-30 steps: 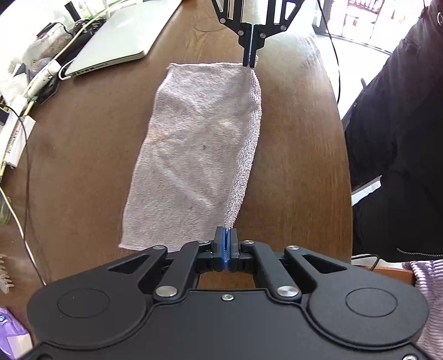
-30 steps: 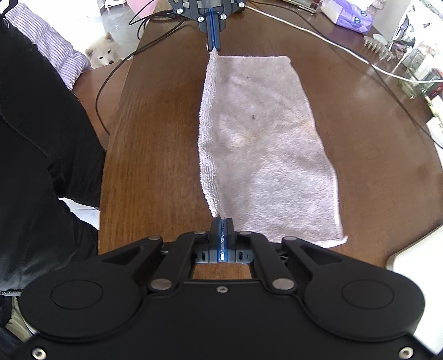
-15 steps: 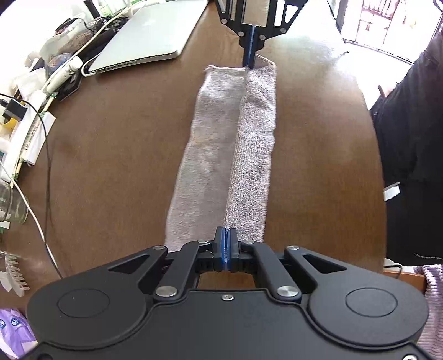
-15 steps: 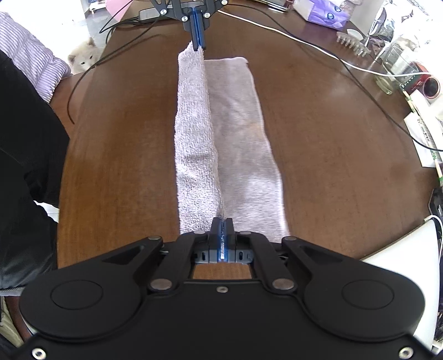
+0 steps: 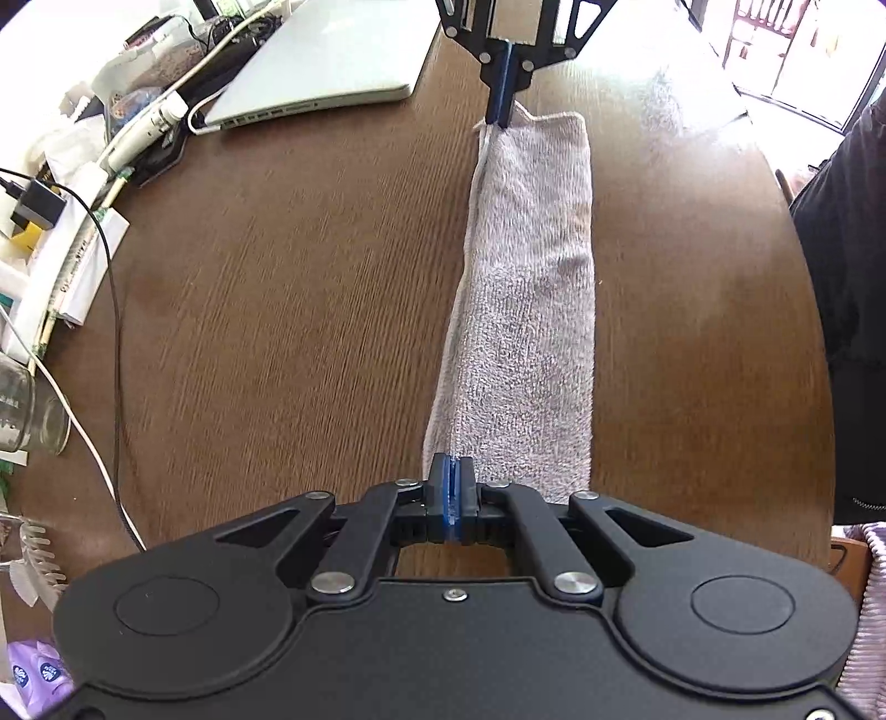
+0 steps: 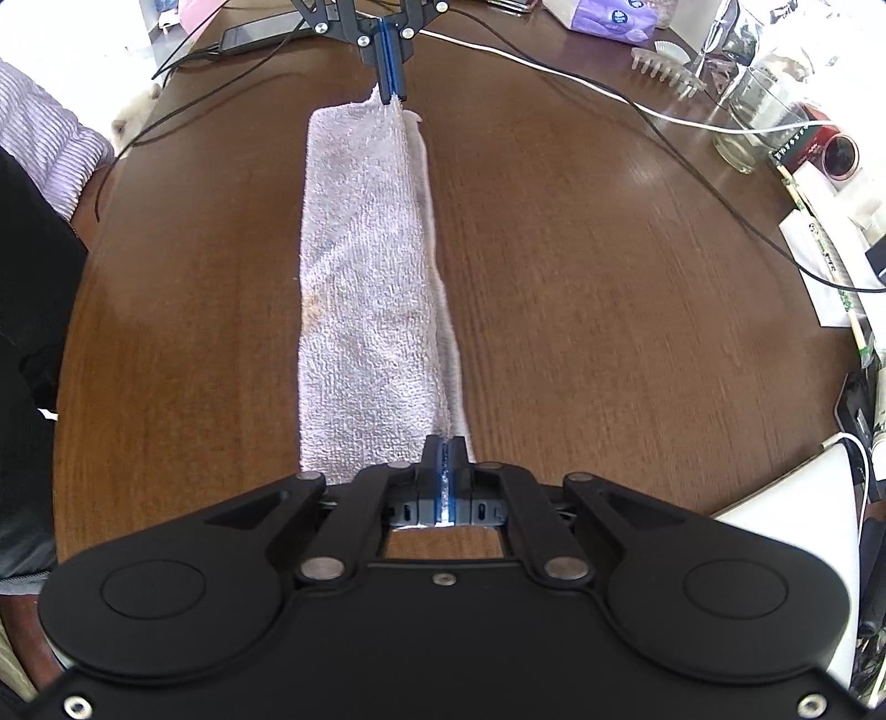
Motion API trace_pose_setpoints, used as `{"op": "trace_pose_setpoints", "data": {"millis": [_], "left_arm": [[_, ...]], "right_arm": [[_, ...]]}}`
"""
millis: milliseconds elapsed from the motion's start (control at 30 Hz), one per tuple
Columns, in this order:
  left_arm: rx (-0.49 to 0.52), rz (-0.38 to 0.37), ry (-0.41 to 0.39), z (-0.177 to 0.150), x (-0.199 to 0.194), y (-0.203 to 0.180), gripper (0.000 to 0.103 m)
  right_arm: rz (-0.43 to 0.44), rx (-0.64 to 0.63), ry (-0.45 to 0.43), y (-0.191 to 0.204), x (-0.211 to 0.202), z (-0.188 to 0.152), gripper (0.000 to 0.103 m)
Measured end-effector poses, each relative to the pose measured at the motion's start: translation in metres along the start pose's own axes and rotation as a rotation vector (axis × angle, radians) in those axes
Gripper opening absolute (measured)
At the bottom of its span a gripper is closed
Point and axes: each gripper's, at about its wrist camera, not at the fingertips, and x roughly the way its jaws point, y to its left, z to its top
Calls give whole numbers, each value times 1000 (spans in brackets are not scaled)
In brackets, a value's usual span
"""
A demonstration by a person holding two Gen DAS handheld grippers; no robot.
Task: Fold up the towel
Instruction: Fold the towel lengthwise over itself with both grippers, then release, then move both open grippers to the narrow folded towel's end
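Observation:
A pale grey towel (image 5: 526, 310) lies on the brown wooden table (image 5: 277, 310), folded lengthwise into a narrow strip; it also shows in the right wrist view (image 6: 365, 299). My left gripper (image 5: 453, 471) is shut on the towel's near corner at one end. My right gripper (image 6: 443, 451) is shut on the corner at the other end. Each gripper shows in the other's view, the right one (image 5: 501, 113) and the left one (image 6: 391, 91), both pinching the lifted long edge over the far side of the towel.
A silver laptop (image 5: 326, 61) and cables, a charger and papers (image 5: 72, 221) lie along the far table side. A glass jar (image 6: 758, 122), a white cable (image 6: 554, 61) and a tissue pack (image 6: 609, 16) stand there too. A person in black (image 5: 853, 277) stands at the near side.
Both grippers have carried the towel's long edge across the towel toward the far side. The spread towel has become a narrow doubled strip.

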Motion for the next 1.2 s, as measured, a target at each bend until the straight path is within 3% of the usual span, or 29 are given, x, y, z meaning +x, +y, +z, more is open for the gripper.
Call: {"op": "trace_pose_setpoints", "data": {"millis": [367, 433, 500, 533, 600, 667, 733, 900, 967, 1100, 1200], "left_arm": [[8, 0, 32, -4, 18, 7, 4], [13, 12, 34, -4, 18, 7, 9], [16, 43, 38, -4, 15, 6, 25], [12, 58, 43, -4, 15, 6, 32], [1, 79, 60, -5, 12, 5, 67], [-15, 80, 63, -10, 6, 4, 80], [-49, 92, 64, -14, 0, 4, 81], [-221, 164, 90, -26, -20, 6, 81], [-382, 194, 124, -26, -30, 5, 81], [-642, 134, 36, -30, -46, -8, 81], [-852, 141, 58, -35, -43, -19, 81]], "right_arm": [[25, 3, 25, -9, 19, -2, 4], [19, -5, 32, -8, 19, -2, 12], [-3, -1, 37, -9, 19, -1, 33], [-18, 0, 39, -9, 18, -2, 39], [-48, -2, 42, -10, 18, -2, 63], [-57, -1, 38, -11, 17, -1, 64], [-65, 10, 31, -11, 14, -1, 64], [-80, 128, 1, -13, -6, -5, 64], [-81, 173, -1, -13, -8, -6, 64], [-80, 414, -9, -7, -18, -11, 64], [-65, 651, -24, -3, -22, -24, 64]]}}
